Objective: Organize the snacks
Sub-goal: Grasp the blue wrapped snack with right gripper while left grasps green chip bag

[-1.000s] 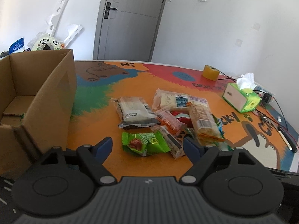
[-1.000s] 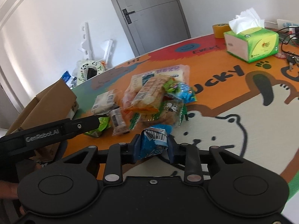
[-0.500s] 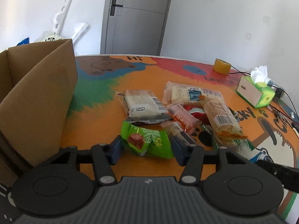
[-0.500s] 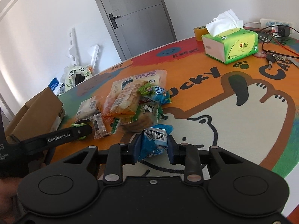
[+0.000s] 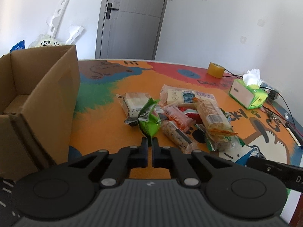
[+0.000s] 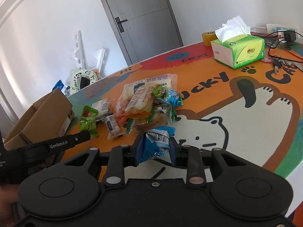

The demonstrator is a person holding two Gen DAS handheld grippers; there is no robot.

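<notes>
Left gripper [image 5: 149, 141] is clamped on the bottom edge of the green snack packet [image 5: 149, 120]; the packet stands up off the table mat [image 5: 106, 124], hanging over the near edge of the snack pile [image 5: 189, 117]. Right gripper [image 6: 154, 151] is closed around a crumpled blue packet [image 6: 156, 143], held above the mat in front of the pile.

Step in hand, as I read it: both picks done, transfer to the cardboard box [image 5: 43, 94] comes next. The box sits open-topped on the left side of the table, close to the left gripper and well apart from the right. What's in it I can't tell from here.

Next move calls for:
- left: lift the green packet high enough to clear the box's near wall, swing left, release over the opening
- right: needs a longer cross-table carry; sequence it after the left to avoid a clash at the box

Risk: the left grip is only on a thin seam, so the packet could slip or swing.

Remaining snacks in the pile are untouched, so the task looks early.
</notes>
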